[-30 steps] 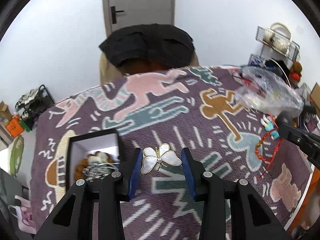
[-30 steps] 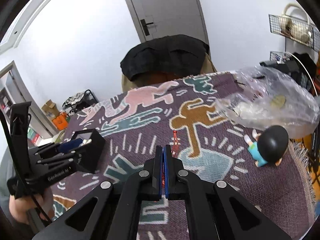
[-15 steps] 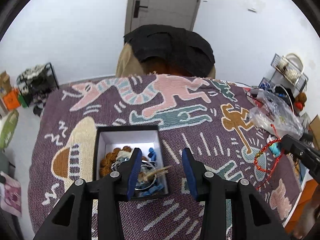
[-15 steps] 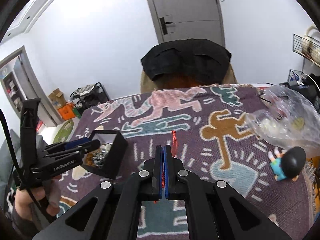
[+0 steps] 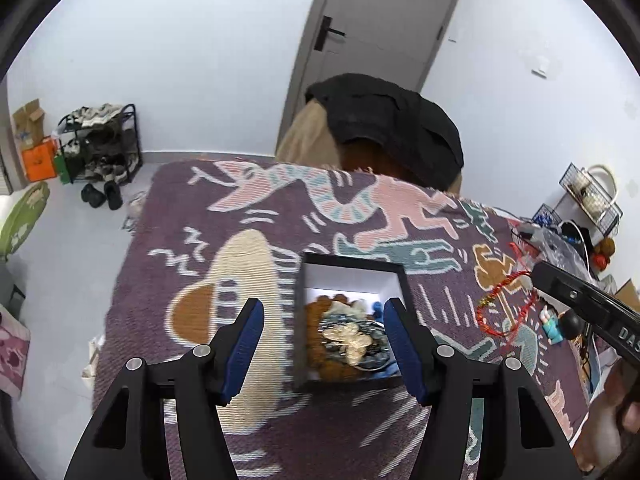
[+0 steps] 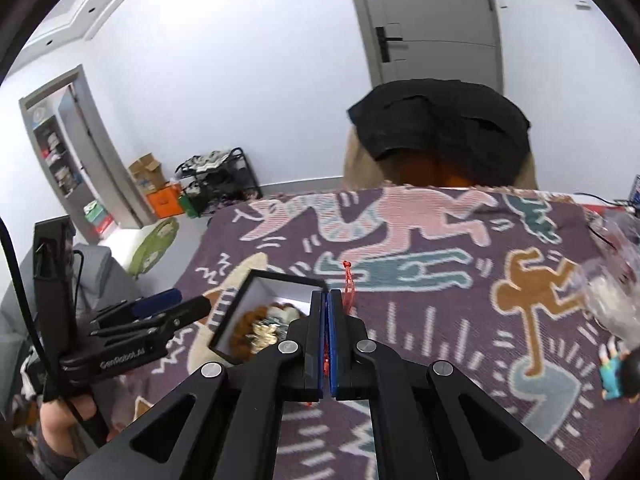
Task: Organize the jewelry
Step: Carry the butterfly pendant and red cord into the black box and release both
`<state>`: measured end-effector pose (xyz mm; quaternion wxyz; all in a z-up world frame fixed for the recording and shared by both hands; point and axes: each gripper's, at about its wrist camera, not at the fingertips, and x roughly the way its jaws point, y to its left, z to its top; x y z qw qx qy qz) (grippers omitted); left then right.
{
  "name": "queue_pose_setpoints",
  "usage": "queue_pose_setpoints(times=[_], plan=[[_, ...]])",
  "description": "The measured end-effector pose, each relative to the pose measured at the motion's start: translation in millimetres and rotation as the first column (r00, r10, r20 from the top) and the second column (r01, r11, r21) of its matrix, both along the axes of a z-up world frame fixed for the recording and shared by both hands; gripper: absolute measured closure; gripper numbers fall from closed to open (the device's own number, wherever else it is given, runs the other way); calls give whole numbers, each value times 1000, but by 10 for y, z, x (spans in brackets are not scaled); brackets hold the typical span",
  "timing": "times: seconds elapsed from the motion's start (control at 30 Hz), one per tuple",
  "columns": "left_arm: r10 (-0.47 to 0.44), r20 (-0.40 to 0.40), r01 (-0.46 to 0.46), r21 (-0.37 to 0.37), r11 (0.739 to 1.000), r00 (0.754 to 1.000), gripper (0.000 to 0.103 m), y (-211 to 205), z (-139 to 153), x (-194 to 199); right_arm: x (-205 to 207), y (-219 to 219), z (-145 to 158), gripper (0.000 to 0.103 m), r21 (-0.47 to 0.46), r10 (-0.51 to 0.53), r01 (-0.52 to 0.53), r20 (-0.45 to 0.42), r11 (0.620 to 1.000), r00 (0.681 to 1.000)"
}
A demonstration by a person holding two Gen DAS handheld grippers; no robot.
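Note:
A black jewelry box (image 5: pixel 301 320) with a white inside sits on the patterned rug; it also shows in the right wrist view (image 6: pixel 228 316). A pearl butterfly brooch (image 5: pixel 352 340) lies in it on top of brown beads and other jewelry. My left gripper (image 5: pixel 324 320) is open and empty, above the box's left side. My right gripper (image 6: pixel 325 308) is shut on a red string bracelet (image 6: pixel 348 280), which hangs as a loop (image 5: pixel 504 308) to the right of the box in the left wrist view.
The purple patterned rug (image 5: pixel 280 208) covers the table. A small doll figure (image 6: pixel 618 376) and a clear plastic bag (image 6: pixel 612 280) lie at the right. A chair with a black cloth (image 5: pixel 384 128) stands behind the table. A shoe rack (image 5: pixel 100 144) is on the floor to the left.
My left gripper carried the butterfly brooch left to the box, let it go inside and opened wider. My right gripper moved left toward the box with the red bracelet.

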<state>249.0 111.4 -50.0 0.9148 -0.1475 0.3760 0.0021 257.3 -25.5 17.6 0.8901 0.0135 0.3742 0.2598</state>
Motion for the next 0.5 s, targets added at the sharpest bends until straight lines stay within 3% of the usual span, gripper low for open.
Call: queue_pose_setpoints(times=[0.37, 0.43, 0.5], plan=[[82, 8, -82, -33, 996, 997, 40, 424, -58, -142, 156, 596, -42, 100, -18, 47, -47, 9, 999, 999], [92, 8, -92, -43, 995, 996, 40, 469, -69, -147, 180, 652, -87, 85, -27, 59, -60, -14, 998, 998], [103, 1, -102, -46, 994, 995, 40, 486, -73, -156, 160, 629, -116, 39, -17, 62, -62, -14, 998, 998]])
